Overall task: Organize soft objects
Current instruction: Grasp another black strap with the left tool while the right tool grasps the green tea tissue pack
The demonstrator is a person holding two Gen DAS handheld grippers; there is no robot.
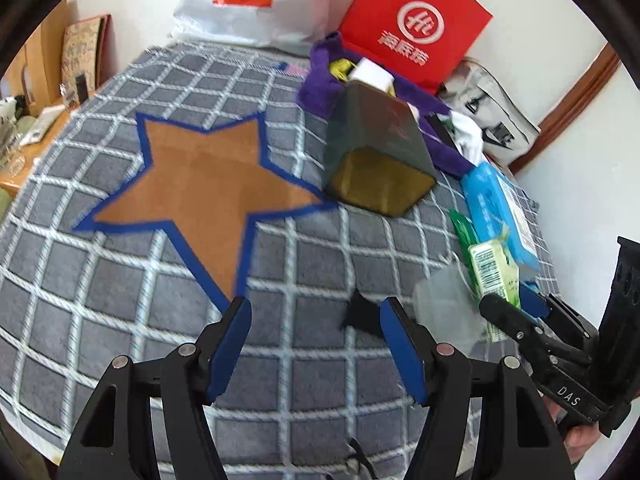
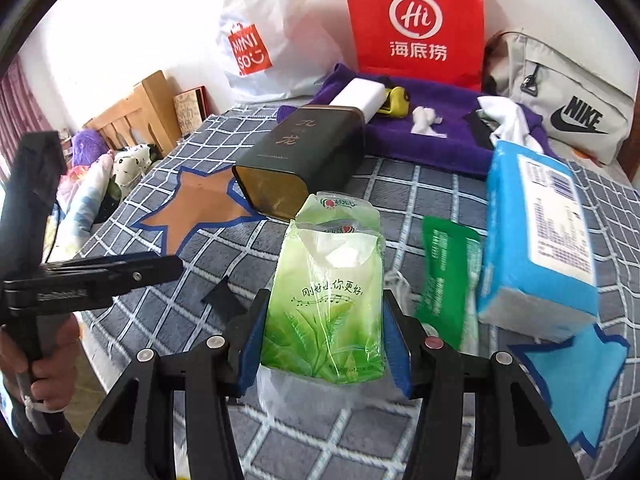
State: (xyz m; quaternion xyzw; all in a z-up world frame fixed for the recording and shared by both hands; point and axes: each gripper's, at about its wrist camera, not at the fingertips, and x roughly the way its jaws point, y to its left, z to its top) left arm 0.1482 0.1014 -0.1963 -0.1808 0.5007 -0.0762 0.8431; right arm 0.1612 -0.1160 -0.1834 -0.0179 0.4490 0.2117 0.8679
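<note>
Green tissue pack [image 2: 324, 312] sits between the blue pads of the right tongs [image 2: 324, 344], which are clenched on its lower half just above the checked blanket [image 1: 120, 300]. It looks light and squashy, its plastic wrap slick and torn open at the top, so I'd judge a mid-body squeeze safest. The left tongs [image 1: 316, 344] hang released, holding nothing, over the blanket near the orange star [image 1: 200, 180]. A dark tin [image 2: 304, 160] lies on its side beyond
</note>
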